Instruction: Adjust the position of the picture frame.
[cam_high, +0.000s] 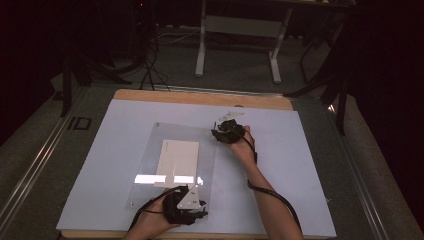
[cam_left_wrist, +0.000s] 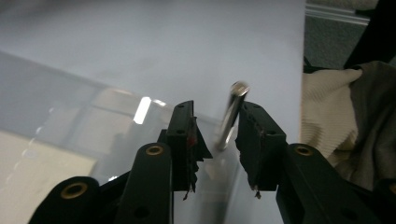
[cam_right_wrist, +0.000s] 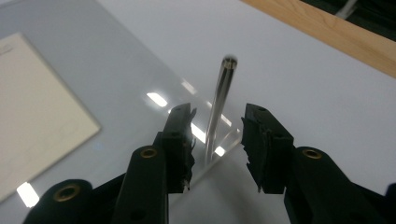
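Working at two opposite corners of a clear acrylic sheet (cam_high: 150, 165), the person is bringing each gripper up to an upright metal pin. Nearest the person, the left gripper (cam_high: 192, 206) is sitting at the sheet's near right corner, its jaws standing moderately apart with the near pin (cam_left_wrist: 232, 116) between them, close against the right-hand jaw but not clamped as far as I can tell. Just beyond that gripper, under the sheet, a cream card (cam_high: 176, 162) is lying flat. Farther off, the right gripper (cam_high: 224, 131) is hovering at the far right corner, jaws likewise open, with the far pin (cam_right_wrist: 218, 100) rising in the gap and touching neither jaw. Both pins are standing at the sheet's corners on the white desk (cam_high: 300, 165). Judging from this, the approach is done on both sides, while closing on the pins and whatever is to follow with them is yet to come; neither pin looks lifted or turned.
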